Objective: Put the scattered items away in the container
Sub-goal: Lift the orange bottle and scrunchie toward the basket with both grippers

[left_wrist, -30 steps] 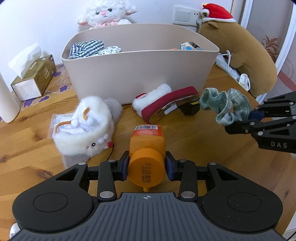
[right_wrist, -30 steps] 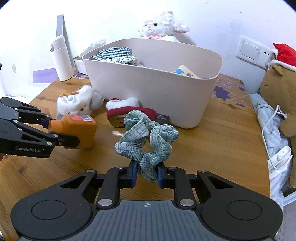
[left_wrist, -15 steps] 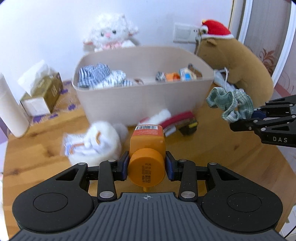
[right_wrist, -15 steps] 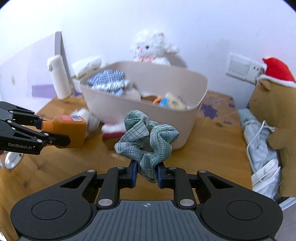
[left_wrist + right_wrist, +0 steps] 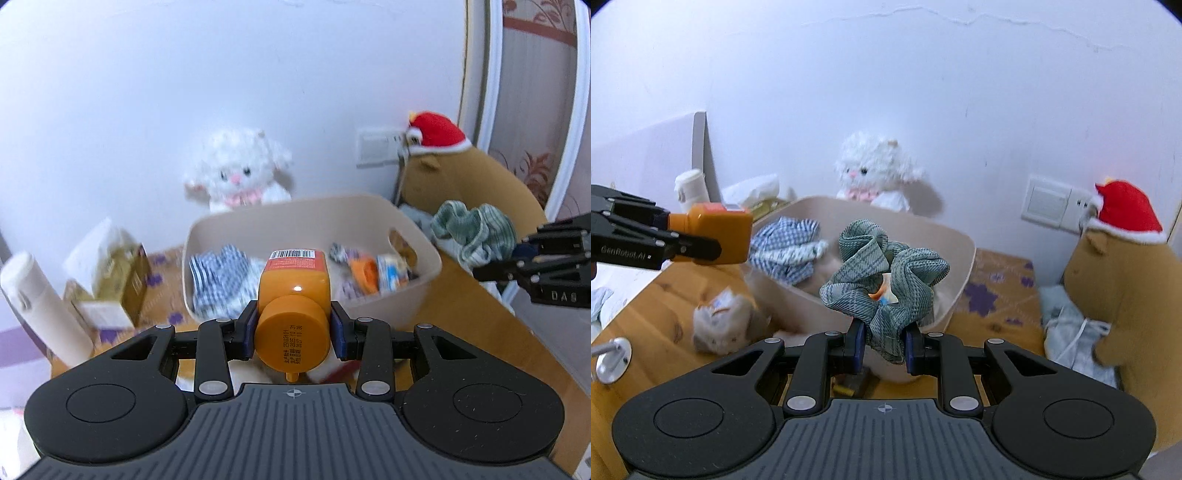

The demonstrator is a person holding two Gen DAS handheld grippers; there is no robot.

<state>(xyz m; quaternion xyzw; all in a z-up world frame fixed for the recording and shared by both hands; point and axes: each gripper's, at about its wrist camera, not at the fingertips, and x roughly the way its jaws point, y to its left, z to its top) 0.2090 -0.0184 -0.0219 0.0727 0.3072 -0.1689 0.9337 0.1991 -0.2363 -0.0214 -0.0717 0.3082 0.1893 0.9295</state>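
My left gripper (image 5: 293, 330) is shut on an orange bottle (image 5: 293, 291), gripped near its cap, held in the air in front of the beige bin (image 5: 424, 254). The same bottle (image 5: 718, 236) shows at the left of the right wrist view. My right gripper (image 5: 884, 349) is shut on a green checked scrunchie (image 5: 886, 273), raised before the bin (image 5: 960, 266). That scrunchie (image 5: 472, 230) hangs to the right of the bin in the left wrist view. Inside the bin lie a blue checked cloth (image 5: 221, 280) and several small packets (image 5: 384, 273).
A white fluffy item (image 5: 720, 325) lies on the wooden table (image 5: 646, 310) left of the bin. A white plush lamb (image 5: 240, 173) sits behind the bin, a brown plush with a red hat (image 5: 1123, 266) at the right. A tissue box (image 5: 114, 288) and white bottle (image 5: 40, 306) stand left.
Both grippers have risen with their loads, so the bin now sits lower in view and its inside shows. The red slipper and white fluffy item have dropped mostly out of the left view.
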